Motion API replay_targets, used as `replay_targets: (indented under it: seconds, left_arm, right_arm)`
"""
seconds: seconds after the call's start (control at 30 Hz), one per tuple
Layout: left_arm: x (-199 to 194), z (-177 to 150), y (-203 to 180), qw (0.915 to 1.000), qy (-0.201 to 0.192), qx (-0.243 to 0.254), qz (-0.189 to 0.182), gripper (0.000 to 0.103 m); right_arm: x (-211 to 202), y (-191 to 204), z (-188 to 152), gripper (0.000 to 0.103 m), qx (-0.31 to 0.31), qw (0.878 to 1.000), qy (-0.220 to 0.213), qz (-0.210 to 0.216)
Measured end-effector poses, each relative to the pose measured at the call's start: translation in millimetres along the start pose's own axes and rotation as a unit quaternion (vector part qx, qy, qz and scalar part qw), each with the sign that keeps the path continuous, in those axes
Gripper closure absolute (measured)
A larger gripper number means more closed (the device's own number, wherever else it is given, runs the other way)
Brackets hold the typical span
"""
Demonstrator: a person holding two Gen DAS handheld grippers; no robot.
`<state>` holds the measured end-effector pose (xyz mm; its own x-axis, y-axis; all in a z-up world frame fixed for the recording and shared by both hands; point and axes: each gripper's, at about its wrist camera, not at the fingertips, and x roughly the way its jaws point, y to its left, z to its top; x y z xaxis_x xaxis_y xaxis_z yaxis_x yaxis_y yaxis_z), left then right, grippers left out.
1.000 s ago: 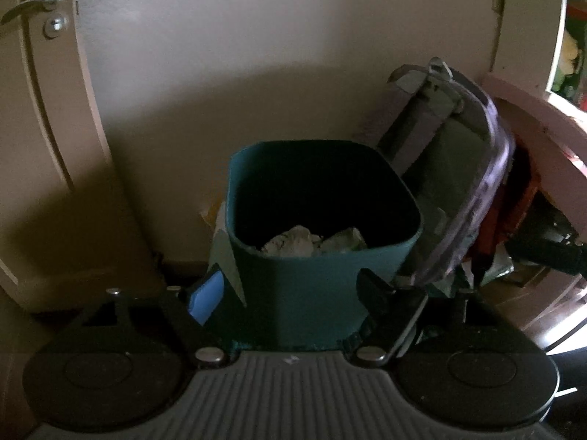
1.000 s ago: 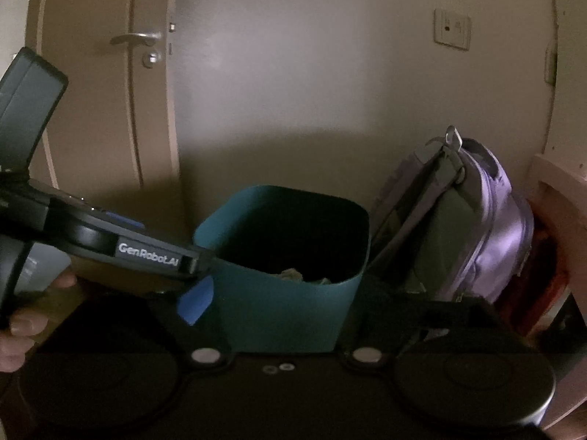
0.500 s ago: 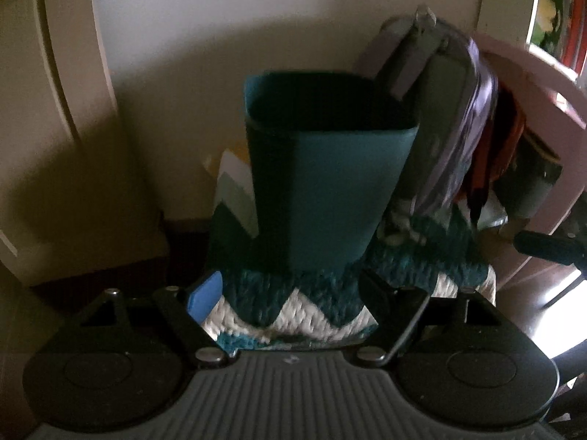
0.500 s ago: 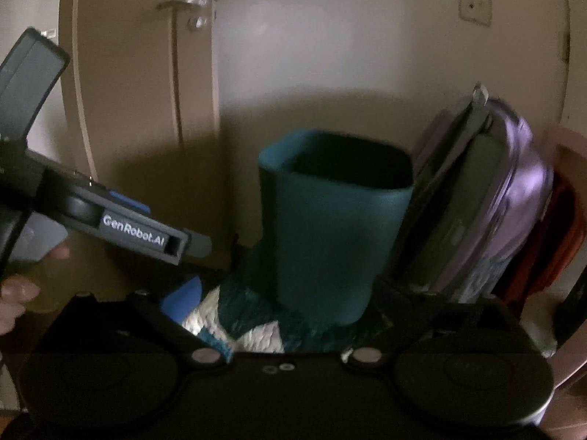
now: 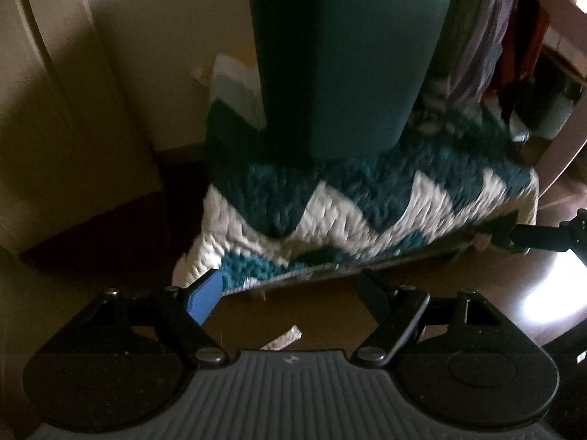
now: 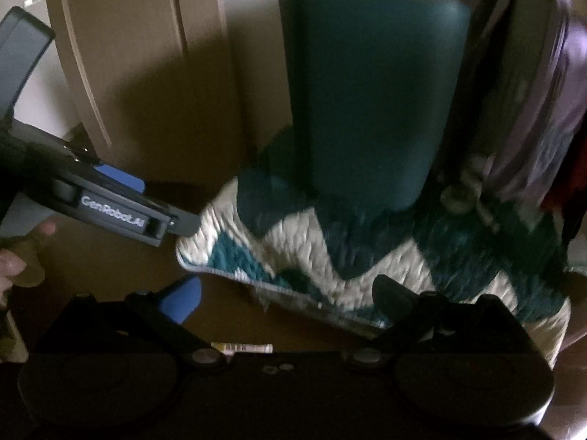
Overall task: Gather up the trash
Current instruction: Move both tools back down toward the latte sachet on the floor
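Wrapper point(image 6: 242, 347) barcode only right-wrist

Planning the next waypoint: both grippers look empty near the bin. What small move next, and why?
Probably lower the left gripper onto the small wrapper on the floor. Its jaws stand open and empty, and the wrapper lies just below them, in front of the zigzag rug and teal bin. The right gripper is open too.

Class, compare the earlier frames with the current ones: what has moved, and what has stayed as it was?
Both cameras have tipped down toward the floor. The teal bin has slid up the frame, its opening now out of sight, and a small wrapper has appeared on the floor before the zigzag rug. Nothing was grasped or released: the left claw and right claw remain open and empty. Bin, rug and purple backpack stay put.
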<state>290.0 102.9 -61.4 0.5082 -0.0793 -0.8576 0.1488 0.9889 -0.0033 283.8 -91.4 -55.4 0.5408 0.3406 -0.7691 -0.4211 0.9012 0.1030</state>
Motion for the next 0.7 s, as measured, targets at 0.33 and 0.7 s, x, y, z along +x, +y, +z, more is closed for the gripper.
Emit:
replay_targets:
  seconds: [0.33,0.7]
  left_arm:
    - [142.0,-51.7,19.3,0.9925,0.122,0.002,0.005,0.022]
    - [298.2,-100.8,23.8,0.9735,0.228,0.019,-0.006,0.022]
  right_arm:
    - [112.0,-7.8,-86.1,0.003,0.01,0.992,0.124,0.014]
    - [217.5,6.5,-188.7,0.006,-0.022,0.962,0.262,0.07]
